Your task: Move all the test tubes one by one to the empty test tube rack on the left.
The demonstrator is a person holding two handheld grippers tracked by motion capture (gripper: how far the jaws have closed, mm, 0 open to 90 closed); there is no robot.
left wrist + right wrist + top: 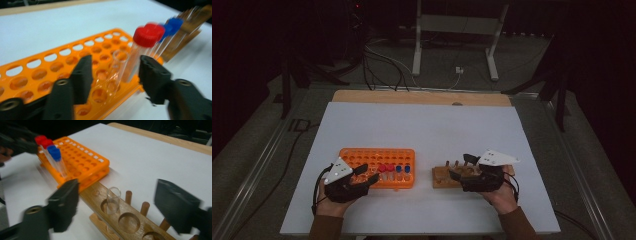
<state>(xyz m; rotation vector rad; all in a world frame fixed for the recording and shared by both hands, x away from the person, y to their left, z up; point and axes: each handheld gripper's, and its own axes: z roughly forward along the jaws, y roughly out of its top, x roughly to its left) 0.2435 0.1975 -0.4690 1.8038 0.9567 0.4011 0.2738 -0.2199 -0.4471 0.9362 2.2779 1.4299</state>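
The high view looks forward and down from above the person's side, taking in the whole white table [422,130]. The left gripper view sits low and close over the orange plastic tube rack [62,72], lower left of its frame. The right gripper view, equally near, faces the brown wooden peg rack [130,220] at lower centre. All 3 views share both racks.

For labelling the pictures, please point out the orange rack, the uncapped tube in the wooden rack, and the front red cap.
orange rack [362,156]: high view, bare top holes.
uncapped tube [113,200]: right gripper view, glass wall.
red cap [145,37]: left gripper view, cap side.
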